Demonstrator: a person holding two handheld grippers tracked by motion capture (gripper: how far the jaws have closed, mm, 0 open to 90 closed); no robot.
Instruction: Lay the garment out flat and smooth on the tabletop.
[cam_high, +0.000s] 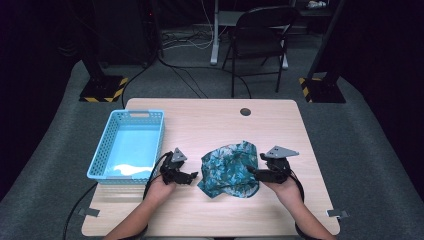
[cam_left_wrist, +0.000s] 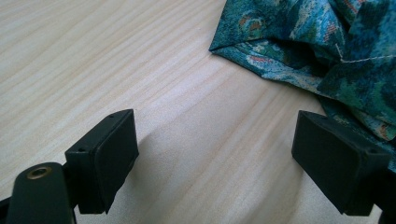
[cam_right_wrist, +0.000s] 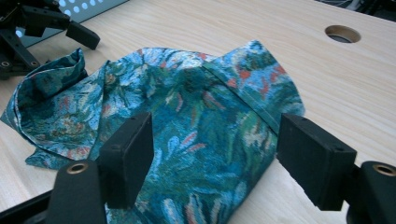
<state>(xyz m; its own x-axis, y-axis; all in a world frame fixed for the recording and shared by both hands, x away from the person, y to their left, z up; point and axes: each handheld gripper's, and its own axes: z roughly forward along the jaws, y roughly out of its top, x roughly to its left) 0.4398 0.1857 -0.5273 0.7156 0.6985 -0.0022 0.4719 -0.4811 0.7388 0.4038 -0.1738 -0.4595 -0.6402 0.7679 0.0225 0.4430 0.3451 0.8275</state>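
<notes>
At far left we see a blue basket on the table. Just right of it, our left gripper has its jaws spread over bare wood beside the crumpled teal cloth. At the cloth's right edge, our right gripper straddles the fabric with jaws spread.

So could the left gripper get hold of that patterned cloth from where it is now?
Probably yes. The left gripper is open beside the cloth, with bare table between its jaws and the cloth's edge, and nothing in the way. The blue basket lies on its other side.
</notes>
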